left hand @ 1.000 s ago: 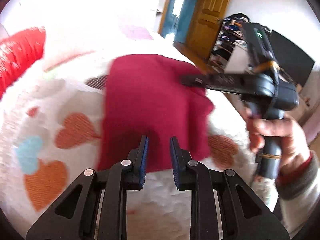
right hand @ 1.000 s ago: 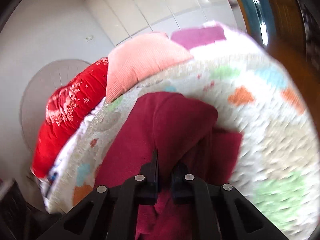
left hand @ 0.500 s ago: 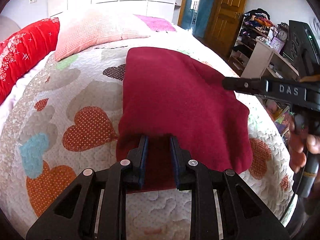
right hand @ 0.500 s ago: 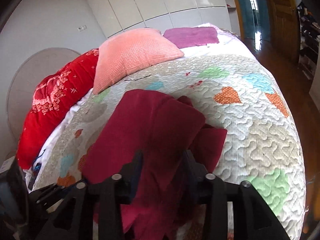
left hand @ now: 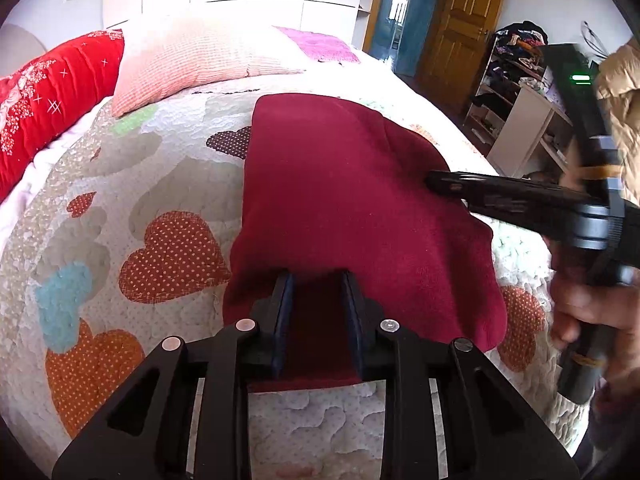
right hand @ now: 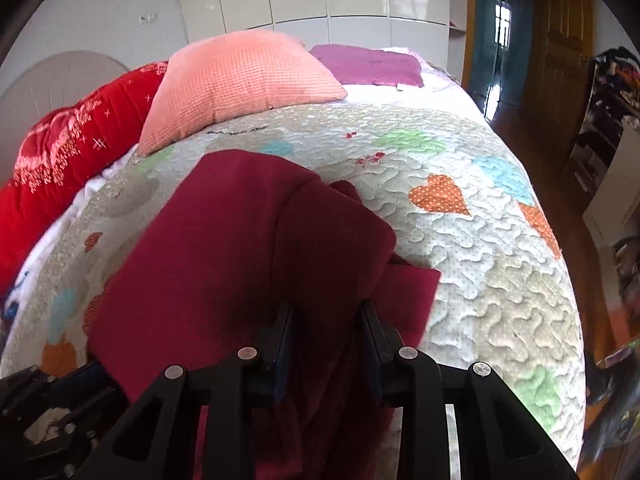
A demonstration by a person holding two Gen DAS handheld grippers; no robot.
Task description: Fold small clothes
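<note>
A dark red garment [left hand: 340,200] lies folded on the heart-patterned quilt [left hand: 160,168]. My left gripper [left hand: 316,280] sits at its near edge. The jaws are opening a little, and a flat layer of the cloth lies between them, its top fold covering the tips. My right gripper [left hand: 434,182] comes in from the right, held by a person's hand [left hand: 580,308], with its tip on the garment's right side. In the right wrist view the right gripper [right hand: 326,308] is closing, with loose folds of the garment [right hand: 224,248] between its jaws.
A pink pillow [left hand: 192,60], a red cushion [left hand: 52,92] and a purple cloth [left hand: 320,44] lie at the head of the bed. The quilt [right hand: 480,240] drops off at its right edge to a wooden floor. A cluttered shelf [left hand: 520,120] and a wooden door [left hand: 468,20] stand beyond.
The garment has come down from a blurred swing and settled flat on the quilt. The right gripper went from shut on the cloth to jaws apart and sank lower over it.
</note>
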